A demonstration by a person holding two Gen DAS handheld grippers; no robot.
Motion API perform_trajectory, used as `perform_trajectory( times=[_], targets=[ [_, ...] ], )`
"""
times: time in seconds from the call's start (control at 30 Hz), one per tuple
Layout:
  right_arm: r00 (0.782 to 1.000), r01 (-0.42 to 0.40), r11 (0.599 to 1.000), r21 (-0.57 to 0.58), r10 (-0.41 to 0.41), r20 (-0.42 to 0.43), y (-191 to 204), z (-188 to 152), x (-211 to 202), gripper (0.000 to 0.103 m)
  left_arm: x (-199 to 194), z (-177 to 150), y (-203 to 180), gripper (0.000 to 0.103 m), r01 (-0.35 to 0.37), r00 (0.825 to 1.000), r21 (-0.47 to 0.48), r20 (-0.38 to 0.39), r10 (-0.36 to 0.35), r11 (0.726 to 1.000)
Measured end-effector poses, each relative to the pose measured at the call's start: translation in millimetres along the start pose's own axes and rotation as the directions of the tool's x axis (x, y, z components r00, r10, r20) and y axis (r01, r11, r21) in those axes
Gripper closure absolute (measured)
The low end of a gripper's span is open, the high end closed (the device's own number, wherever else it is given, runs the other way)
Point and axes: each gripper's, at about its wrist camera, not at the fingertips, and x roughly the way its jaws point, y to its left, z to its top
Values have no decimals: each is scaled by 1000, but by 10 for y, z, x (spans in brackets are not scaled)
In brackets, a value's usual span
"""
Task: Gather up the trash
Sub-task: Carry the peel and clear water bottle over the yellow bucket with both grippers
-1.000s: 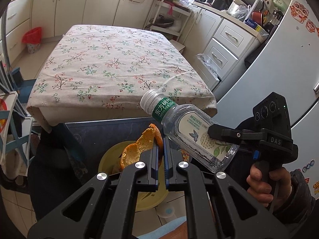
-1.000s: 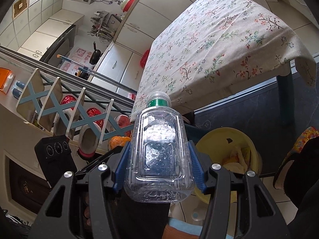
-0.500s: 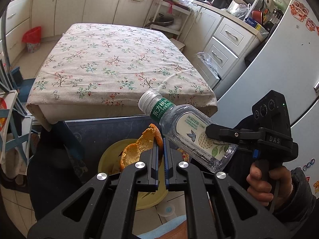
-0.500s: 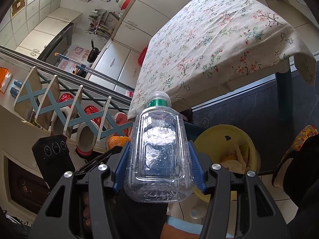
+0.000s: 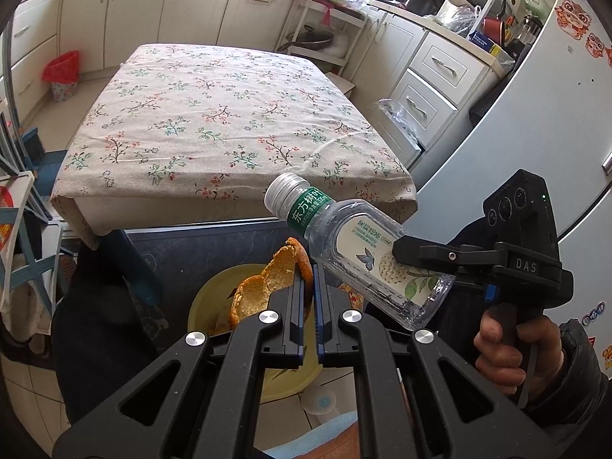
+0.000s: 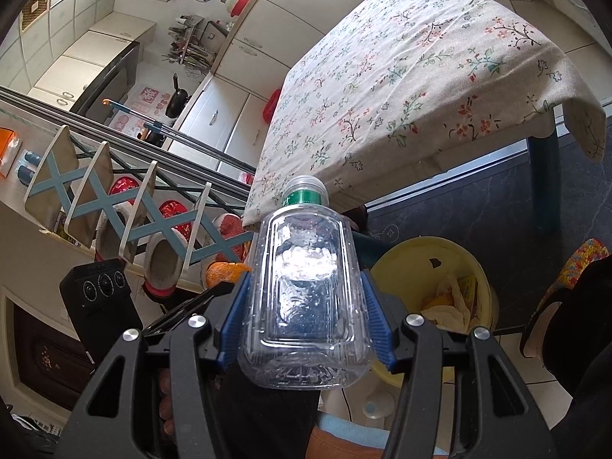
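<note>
Your left tool (image 5: 309, 287) was clamped on an orange peel (image 5: 267, 285), its fingers nearly together with the peel curling up and to the left of the tips. Just beneath and beyond that tool sat the yellow bin (image 5: 208, 298), the peel hanging over its mouth. Your right tool (image 6: 304, 317) was clamped on a clear bottle (image 6: 306, 298), blue pads (image 6: 376, 325) pressing its two sides near the base, the capped neck pointing away from the tool. Seen from the left tool, the bottle (image 5: 359, 252) lay tilted just to the right of the peel, neck up and leftward, with your right hand (image 5: 501, 352) on the grip behind it. From the right tool, the bin (image 6: 413, 256) stood low to the right, wrappers inside. Beyond both tools stood the desk (image 5: 214, 122) under its flowered cloth, and past it the cabinets (image 5: 153, 7).
</note>
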Motion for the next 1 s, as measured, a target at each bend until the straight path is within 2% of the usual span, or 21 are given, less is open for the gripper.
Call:
perform_trajectory(
  times=[1.0],
  targets=[
    [994,88,995,36,-86,-61,-75,-51,130,48,102,-114,47,99,-2,1000,1,-27,2,1000]
  ],
)
